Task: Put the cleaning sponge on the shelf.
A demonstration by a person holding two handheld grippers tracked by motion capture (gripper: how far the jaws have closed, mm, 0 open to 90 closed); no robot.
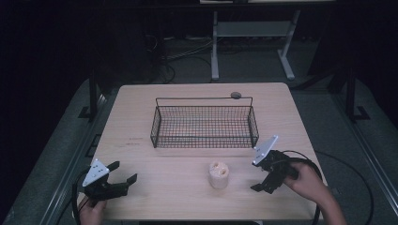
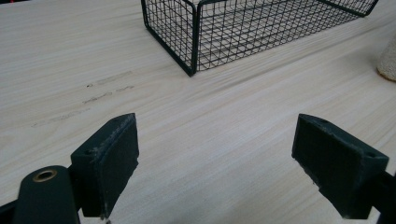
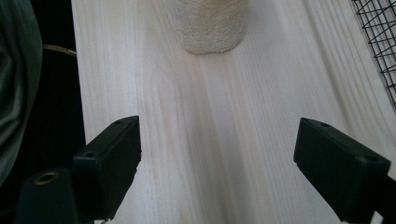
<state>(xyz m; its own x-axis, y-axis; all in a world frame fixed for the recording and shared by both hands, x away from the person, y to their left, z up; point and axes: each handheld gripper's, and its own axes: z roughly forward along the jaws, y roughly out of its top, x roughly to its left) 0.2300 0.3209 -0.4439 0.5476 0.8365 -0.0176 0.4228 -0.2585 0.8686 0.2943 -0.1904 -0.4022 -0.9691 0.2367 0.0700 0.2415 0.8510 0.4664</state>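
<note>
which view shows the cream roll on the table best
The high view: the whole cream roll stands upright on the table, apart from both hand-held grippers, in front of the wire basket. The right gripper view shows its lower part, cut off at the top edge. The left gripper view catches a sliver at the right edge.

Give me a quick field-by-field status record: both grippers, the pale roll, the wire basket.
left gripper: open, holds nothing, low over the near left part of the table
right gripper: open, holds nothing, aimed at the roll, apart from it
roll: pale, fibrous-looking, upright on the table near the front edge, between the two grippers
wire basket: black mesh, mid-table beyond the roll, nothing inside
small round thing: dark, behind the basket; cannot tell what it is
</note>
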